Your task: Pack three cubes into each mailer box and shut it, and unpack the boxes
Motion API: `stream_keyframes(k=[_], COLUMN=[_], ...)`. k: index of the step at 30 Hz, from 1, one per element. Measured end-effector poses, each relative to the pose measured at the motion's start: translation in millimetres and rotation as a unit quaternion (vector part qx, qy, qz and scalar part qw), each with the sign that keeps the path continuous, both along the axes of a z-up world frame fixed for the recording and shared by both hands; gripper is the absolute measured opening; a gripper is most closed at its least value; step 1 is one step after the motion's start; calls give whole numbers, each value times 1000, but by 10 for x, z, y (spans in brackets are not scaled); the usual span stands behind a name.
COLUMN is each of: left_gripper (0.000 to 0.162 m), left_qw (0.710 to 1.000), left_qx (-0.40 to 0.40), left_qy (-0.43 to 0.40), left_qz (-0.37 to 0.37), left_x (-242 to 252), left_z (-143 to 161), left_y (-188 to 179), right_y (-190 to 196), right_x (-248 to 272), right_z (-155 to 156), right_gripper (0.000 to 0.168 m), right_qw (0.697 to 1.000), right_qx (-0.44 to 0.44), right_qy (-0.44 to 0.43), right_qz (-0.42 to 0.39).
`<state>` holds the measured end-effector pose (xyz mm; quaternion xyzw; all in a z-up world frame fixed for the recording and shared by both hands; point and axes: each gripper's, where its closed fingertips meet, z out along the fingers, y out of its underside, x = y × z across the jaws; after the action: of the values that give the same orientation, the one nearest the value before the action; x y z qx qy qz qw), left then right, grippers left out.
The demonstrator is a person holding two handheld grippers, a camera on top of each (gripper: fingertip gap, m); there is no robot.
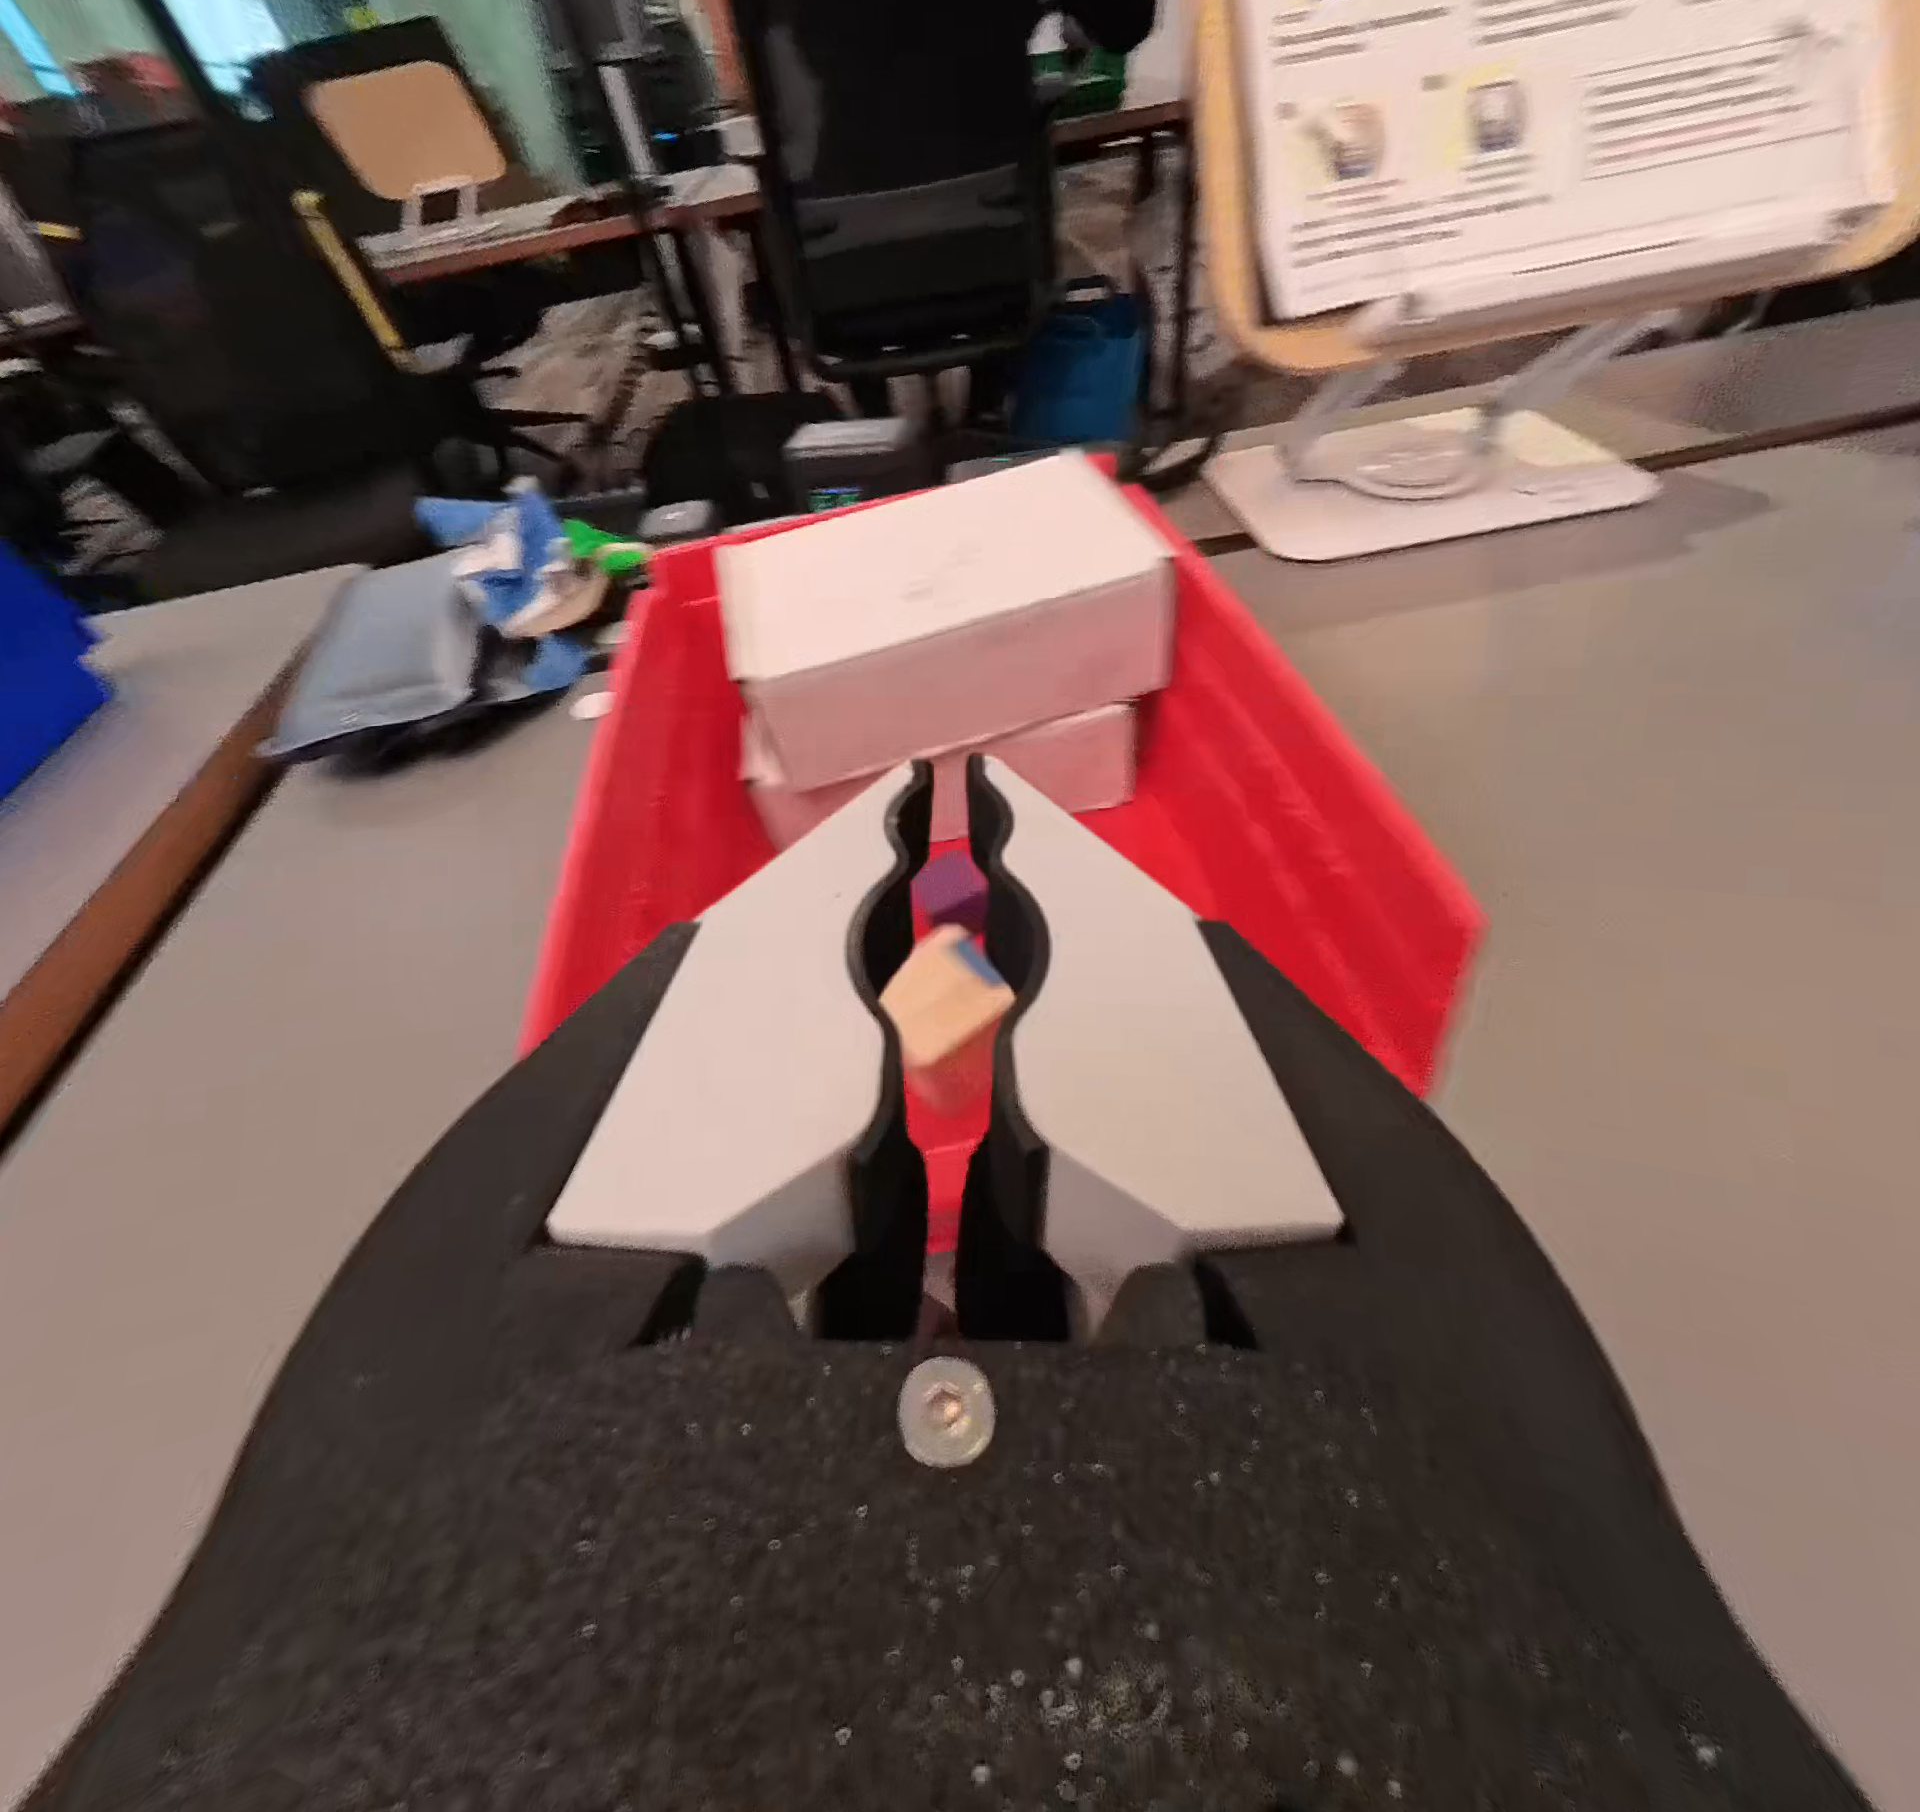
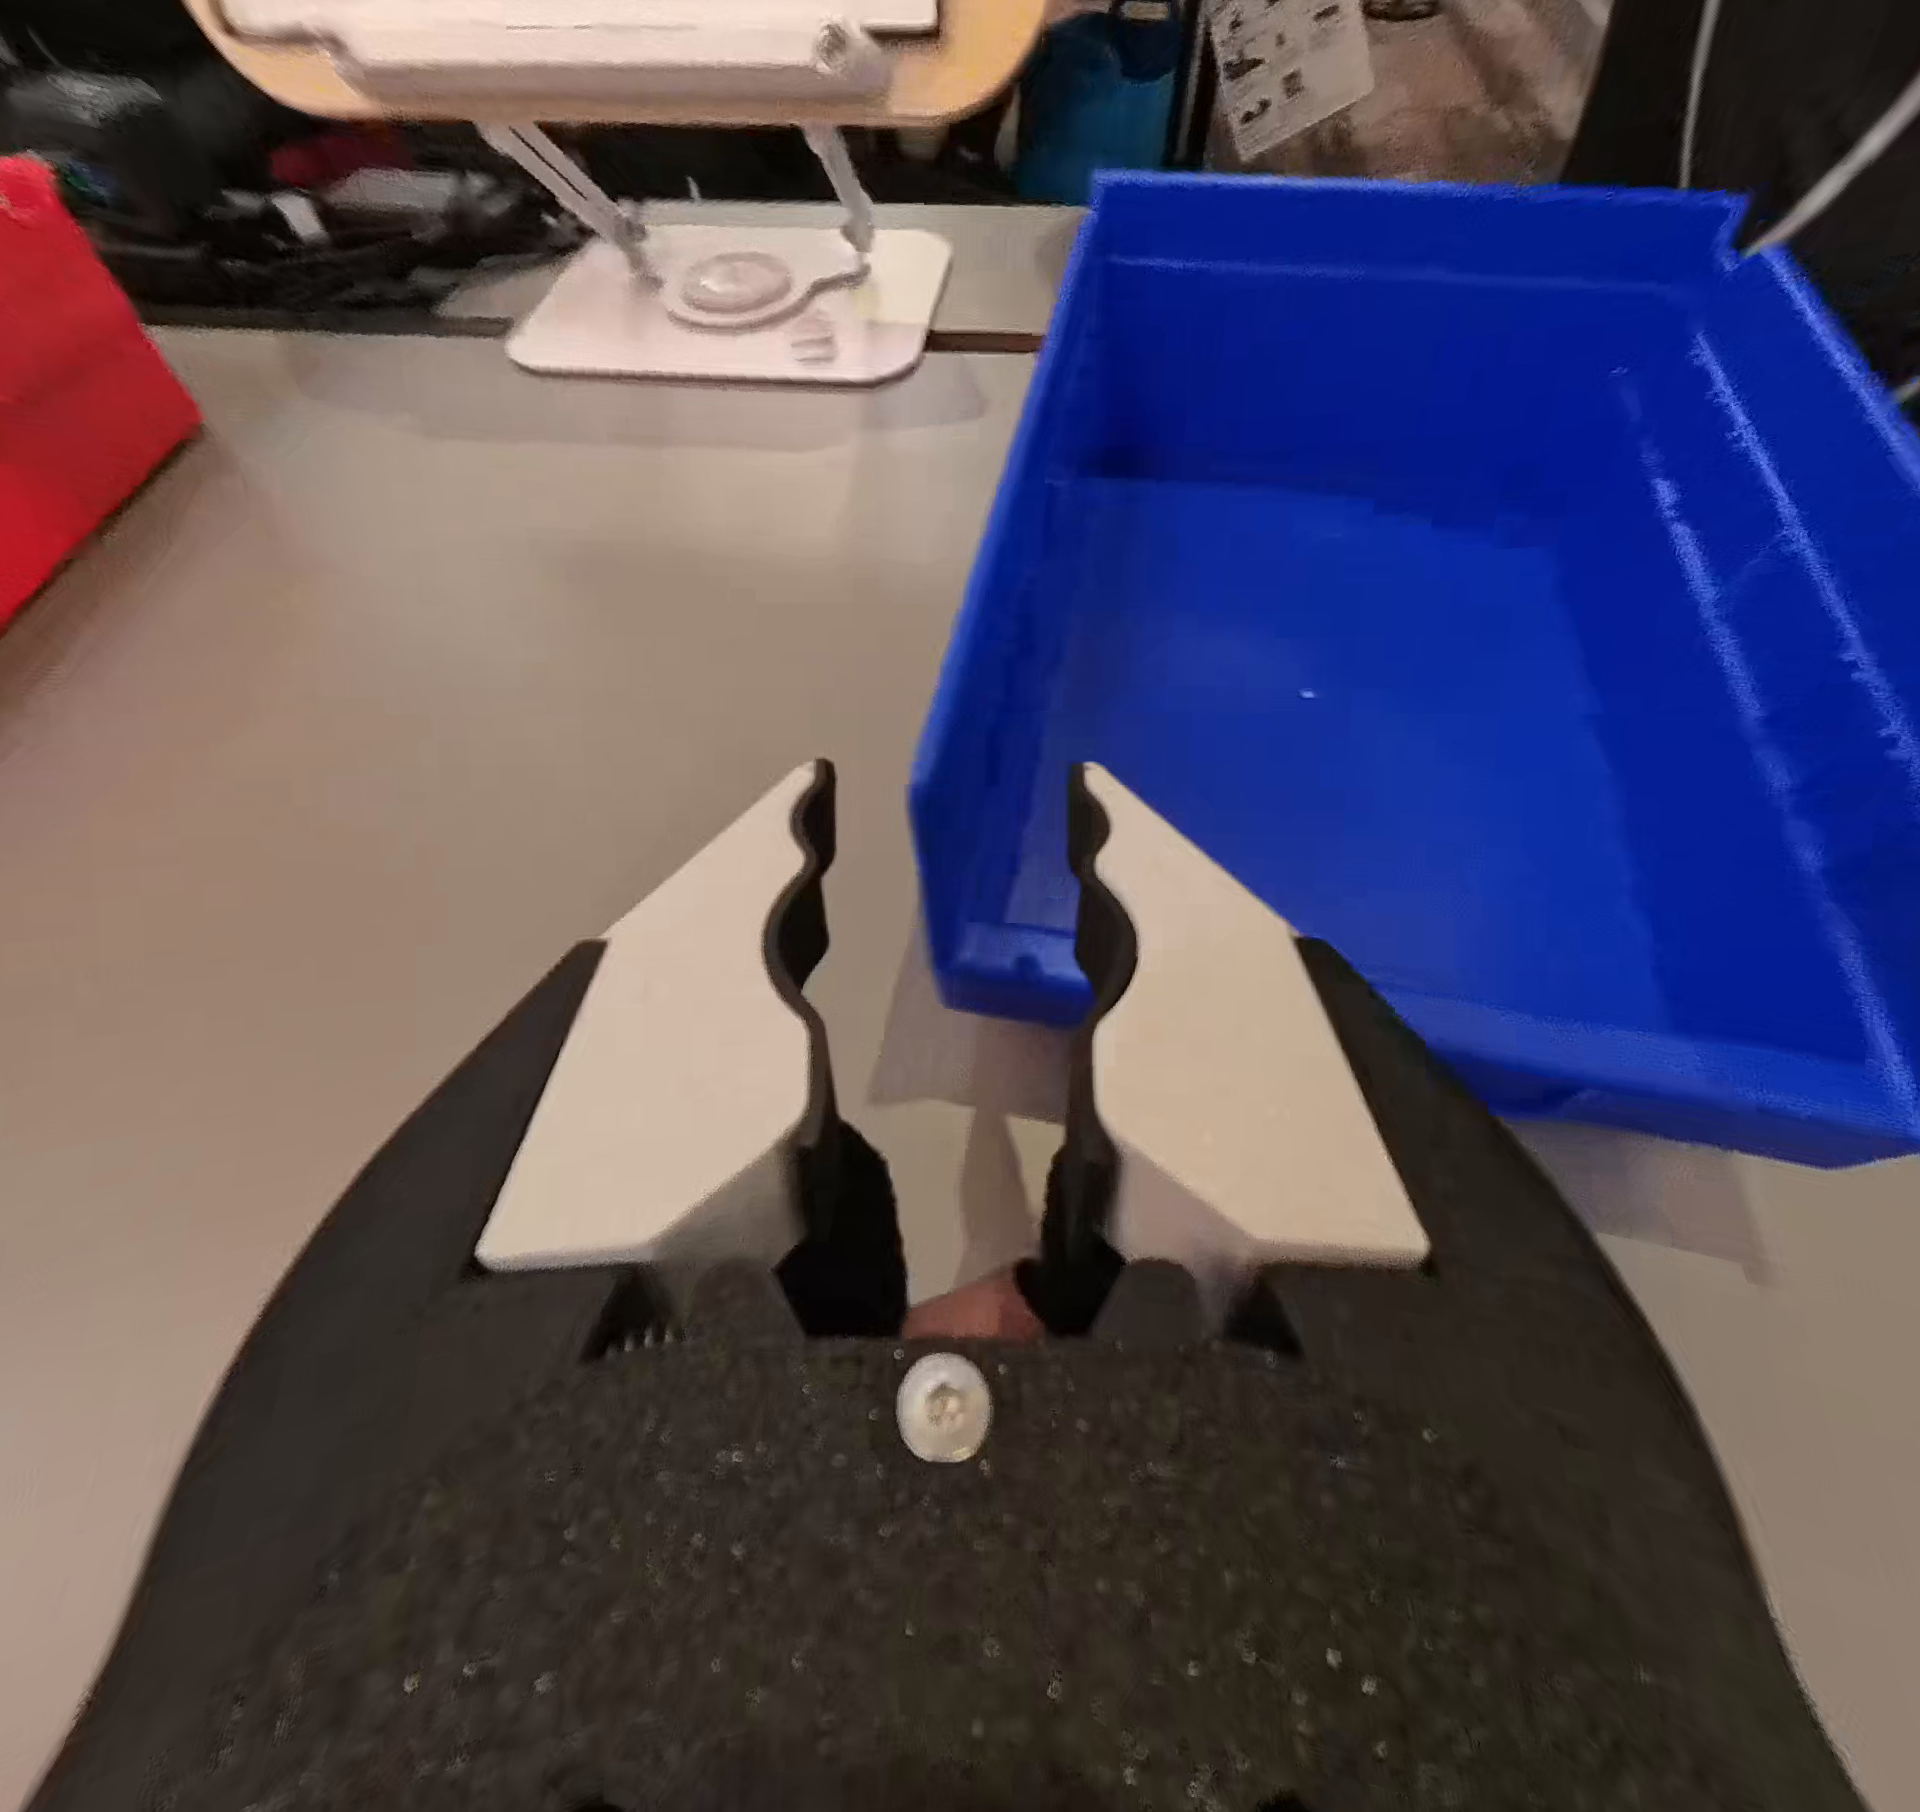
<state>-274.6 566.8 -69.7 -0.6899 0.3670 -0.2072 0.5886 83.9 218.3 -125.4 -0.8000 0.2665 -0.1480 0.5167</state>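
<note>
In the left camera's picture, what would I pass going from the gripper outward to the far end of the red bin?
Gripper shut on a wooden cube → purple cube lying in the red bin → two stacked white boxes at the far end.

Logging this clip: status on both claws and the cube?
Left claw shut on wooden cube, over red bin. Right claw open, empty, beside blue bin. Nothing blocking.

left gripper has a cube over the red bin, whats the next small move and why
Probably lift the left gripper clear of the red bin: it is shut on a wooden cube, and the two white mailer boxes inside look closed.
</note>
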Motion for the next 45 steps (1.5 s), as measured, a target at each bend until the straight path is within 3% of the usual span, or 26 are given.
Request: stream_keyframes(k=[3, 6, 11, 15, 24, 27, 29, 32, 34, 40, 45], left_gripper=[2, 1, 0, 0, 0, 4, 11, 26, 31, 71, 88], left_qw=[998, 995, 993, 991, 988, 986, 983, 978, 977, 974, 975], left_qx=[-47, -55, -90, -77, -116, -146, -166, -186, -184, -178, -174], left_qy=[28, 80, 74, 85, 70, 49, 27, 42, 50, 67, 62], left_qz=[-5, 18, -32, -72, -70, -61, -71, -84, -92, -122, -128], left_x=[233, 300, 477, 658, 534, 424, 362, 212, 153, 216, 247], left_z=[-134, -313, -579, -631, -674, -641, -606, -743, -784, -840, -808], left_y=[-336, -614, -1060, -1059, -1031, -1049, -1101, -1188, -1219, -1284, -1332], right_y=[50, 122, 60, 78, -10, -153, -134, -131, -212, -225, -175], right_x=[123, 100, 108, 121, 136, -68, -410, -992, -1183, -1117, -1259], right_z=[-245, -284, -285, -286, -249, -10, 16, -202, -318, -278, -283], right_gripper=[39, 13, 11, 11, 8, 20, 33, 46, 48, 48, 57], right_qw=[999, 998, 997, 997, 996, 997, 998, 989, 984, 979, 963], right_qx=[-34, -37, -58, -58, -73, -45, -23, -7, 1, 35, 47], right_qy=[10, 8, -22, -22, -42, -66, -28, 51, 83, 127, 176], right_qz=[16, 41, 43, 39, 18, 7, 51, 138, 156, 153, 200])
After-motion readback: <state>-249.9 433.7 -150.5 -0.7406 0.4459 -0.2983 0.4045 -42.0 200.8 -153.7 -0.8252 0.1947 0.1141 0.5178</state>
